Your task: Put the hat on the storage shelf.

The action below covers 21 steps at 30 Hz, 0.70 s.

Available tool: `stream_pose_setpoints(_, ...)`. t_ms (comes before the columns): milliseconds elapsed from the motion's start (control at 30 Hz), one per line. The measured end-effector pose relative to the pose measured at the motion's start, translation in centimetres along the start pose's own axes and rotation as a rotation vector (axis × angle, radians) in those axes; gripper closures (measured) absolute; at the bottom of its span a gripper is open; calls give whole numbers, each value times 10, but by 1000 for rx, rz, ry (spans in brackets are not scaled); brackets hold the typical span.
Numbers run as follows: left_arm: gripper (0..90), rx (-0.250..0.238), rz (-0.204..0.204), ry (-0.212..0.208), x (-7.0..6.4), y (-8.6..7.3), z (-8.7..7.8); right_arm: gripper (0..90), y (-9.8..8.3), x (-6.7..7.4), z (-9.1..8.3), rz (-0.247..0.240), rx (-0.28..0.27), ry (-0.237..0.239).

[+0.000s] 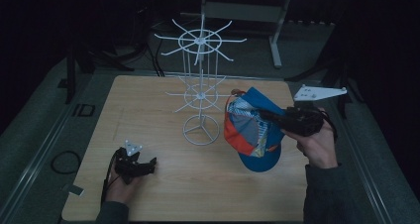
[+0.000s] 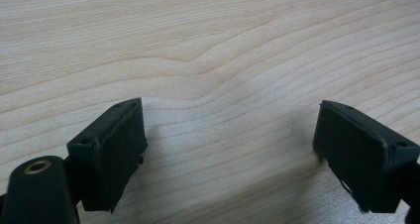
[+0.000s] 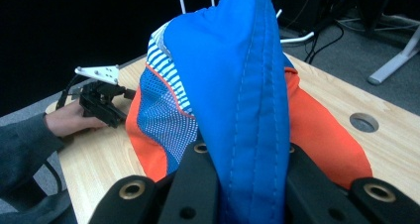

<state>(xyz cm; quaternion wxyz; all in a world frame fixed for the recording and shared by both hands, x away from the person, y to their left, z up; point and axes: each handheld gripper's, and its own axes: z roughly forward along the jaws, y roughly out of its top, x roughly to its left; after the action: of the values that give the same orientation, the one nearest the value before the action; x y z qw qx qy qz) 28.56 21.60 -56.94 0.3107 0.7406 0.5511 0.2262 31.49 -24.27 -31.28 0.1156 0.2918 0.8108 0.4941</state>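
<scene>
Your right hand-held gripper (image 1: 271, 117) pinches the blue-and-orange cap (image 1: 250, 130), lifted just right of the white wire rack (image 1: 200, 85); hanging it looks still undone; your left hand-held gripper (image 1: 148, 165) rests spread on the surface (image 1: 148, 110), near left.

In the high view we see a dim scene: the pale wooden surface (image 1: 163, 184) is the only lit area, and the floor beyond its edges falls into near black. The white wire rack (image 1: 200, 85) looks soft and slightly grainy. In the left gripper view the wood grain is bright and sharp, with faint soft shadows under the black fingers (image 2: 111, 152). In the right gripper view the blue fabric cap (image 3: 237, 100) is close and slightly blurred, its background dark.
</scene>
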Motion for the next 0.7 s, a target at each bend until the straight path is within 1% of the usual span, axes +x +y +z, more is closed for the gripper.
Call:
stream_pose_setpoints(167,134,0,0,1,0,0,0,879,5,1,-4,-5,-14,-6)
stream_pose_setpoints(367,134,0,0,0,0,0,0,878,7,4,-7,-3,-40,15)
stream_pose_setpoints(700,134,-1,-2,0,0,0,0,878,14,6,-11,-1,-66,14)
